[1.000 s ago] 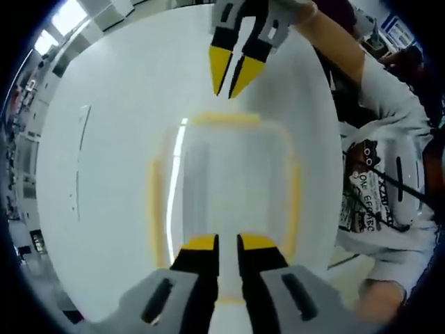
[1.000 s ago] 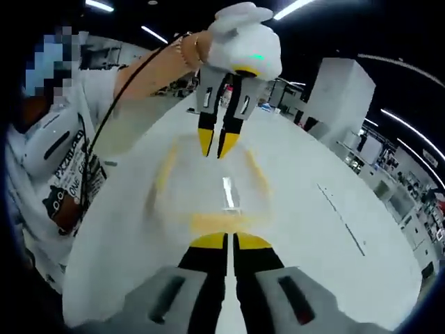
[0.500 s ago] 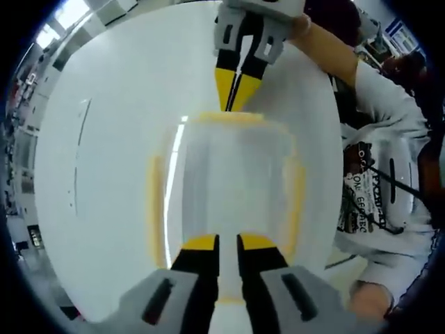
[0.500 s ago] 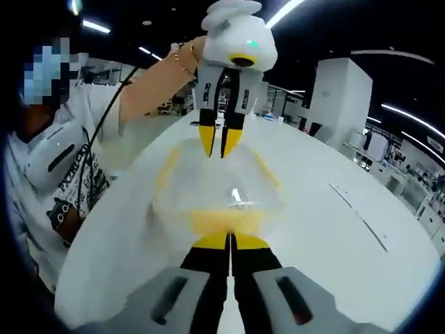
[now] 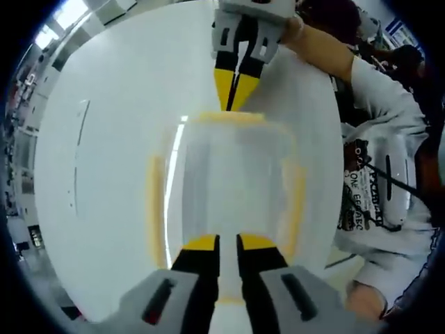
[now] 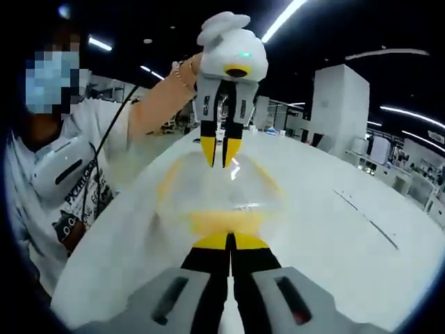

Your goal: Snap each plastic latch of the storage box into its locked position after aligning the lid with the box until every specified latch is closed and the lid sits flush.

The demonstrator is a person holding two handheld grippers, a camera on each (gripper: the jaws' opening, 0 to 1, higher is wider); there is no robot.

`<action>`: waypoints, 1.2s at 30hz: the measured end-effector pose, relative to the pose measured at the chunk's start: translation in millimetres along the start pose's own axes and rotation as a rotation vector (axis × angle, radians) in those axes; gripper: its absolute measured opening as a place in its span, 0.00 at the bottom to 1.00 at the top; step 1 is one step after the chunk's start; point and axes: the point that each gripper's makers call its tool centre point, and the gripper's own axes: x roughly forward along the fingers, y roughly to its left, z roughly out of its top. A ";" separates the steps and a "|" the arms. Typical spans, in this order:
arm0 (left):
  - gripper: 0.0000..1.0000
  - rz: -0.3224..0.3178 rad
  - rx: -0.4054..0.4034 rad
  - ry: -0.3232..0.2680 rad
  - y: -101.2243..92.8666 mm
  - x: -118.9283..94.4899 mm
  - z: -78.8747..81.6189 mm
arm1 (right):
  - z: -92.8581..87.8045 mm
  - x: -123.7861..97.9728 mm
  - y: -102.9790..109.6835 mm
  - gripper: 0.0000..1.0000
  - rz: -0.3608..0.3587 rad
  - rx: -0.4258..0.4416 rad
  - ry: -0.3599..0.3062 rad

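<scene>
- My left gripper [image 5: 227, 243] is black with yellow tips on a grey body.
- My right gripper [image 6: 230, 242] matches: black, yellow-tipped.
- I see a clear storage box [image 5: 229, 188] with yellow latches [image 5: 154, 209].
- The table [image 5: 104, 174] is plain white.
- The person's shirt [image 5: 379, 188] is white with black print.

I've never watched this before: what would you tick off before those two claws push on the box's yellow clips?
1. Lid on the storage box: in place, ok; flush cannot tell.
2. Right claw tips shut, at the far yellow latch: ok.
3. Left claw at the opposite latch: ok; tips slightly apart.
4. Side latches locked: cannot tell, blurred.
5. Box resting on the white table: ok.
</scene>
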 end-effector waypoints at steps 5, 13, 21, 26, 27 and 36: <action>0.08 -0.001 -0.021 -0.026 1.0 -1.4 0.2 | 1.9 1.4 2.6 0.00 0.000 0.018 -0.028; 0.05 0.009 -0.052 -0.072 3.2 -3.2 -0.9 | 4.2 3.1 2.3 0.00 0.000 0.049 -0.060; 0.00 0.017 -0.047 -0.066 3.9 -2.9 -0.6 | 4.6 3.9 1.8 0.00 0.008 0.061 -0.068; 0.00 0.034 -0.035 -0.026 9.0 -2.4 -3.2 | 6.8 6.8 1.1 0.00 0.018 0.075 -0.100; 0.00 0.032 -0.037 -0.026 9.4 -2.0 -3.6 | 3.8 9.2 1.6 0.00 0.023 0.069 -0.081; 0.00 0.040 -0.046 -0.027 13.3 3.2 -7.9 | 4.5 15.3 4.8 0.00 0.050 0.088 -0.100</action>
